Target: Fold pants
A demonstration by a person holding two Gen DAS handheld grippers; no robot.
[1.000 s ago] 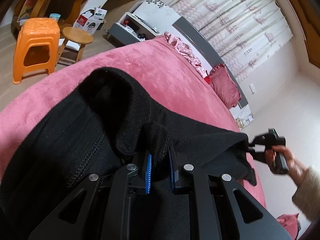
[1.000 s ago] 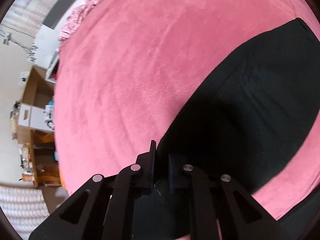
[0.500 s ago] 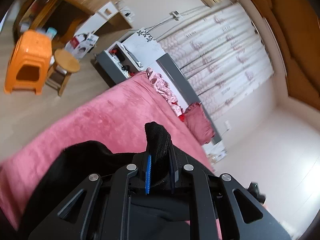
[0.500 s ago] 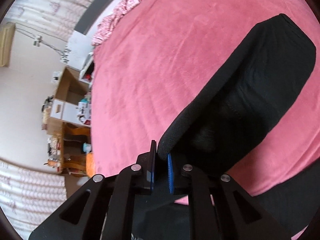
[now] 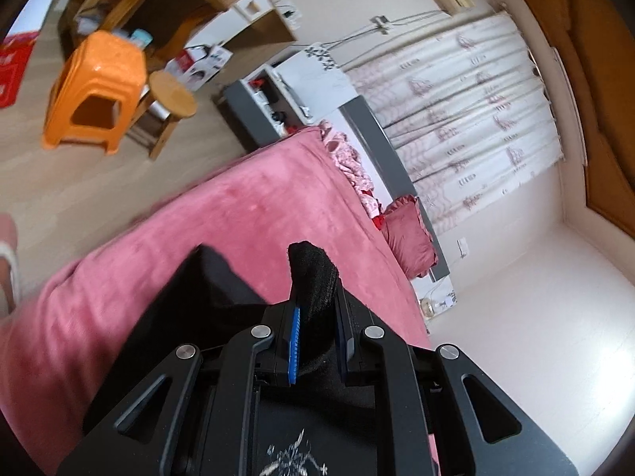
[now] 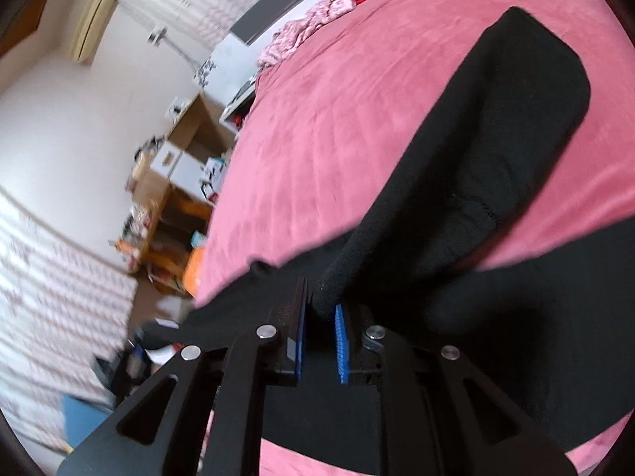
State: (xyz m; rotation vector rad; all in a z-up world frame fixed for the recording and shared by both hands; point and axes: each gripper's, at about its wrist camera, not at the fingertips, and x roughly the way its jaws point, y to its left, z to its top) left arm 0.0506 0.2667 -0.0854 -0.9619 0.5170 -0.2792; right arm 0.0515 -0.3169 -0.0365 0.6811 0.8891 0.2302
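The black pants (image 5: 206, 289) lie on a pink bed (image 5: 258, 214). My left gripper (image 5: 315, 309) is shut on a bunched fold of them, and a tuft of fabric sticks up past its pads. In the right wrist view, one end of the pants (image 6: 496, 139) stretches up from my right gripper (image 6: 319, 305) across the bed (image 6: 337, 119). The right gripper's jaws are opening slightly, with the thick fabric edge still pinched between the blue pads. More black fabric hangs below both grippers.
Left of the bed on the wooden floor stand an orange plastic stool (image 5: 95, 91) and a round wooden stool (image 5: 172, 95). A red pillow (image 5: 410, 236) and crumpled pink cloth (image 5: 349, 158) lie by the grey headboard. A wooden desk (image 6: 170, 214) and boxes stand beyond the bed's edge.
Both grippers have lifted and swept sideways with the pants, folding the fabric over. In the left wrist view far less fabric shows, and the person's other hand has left the view.
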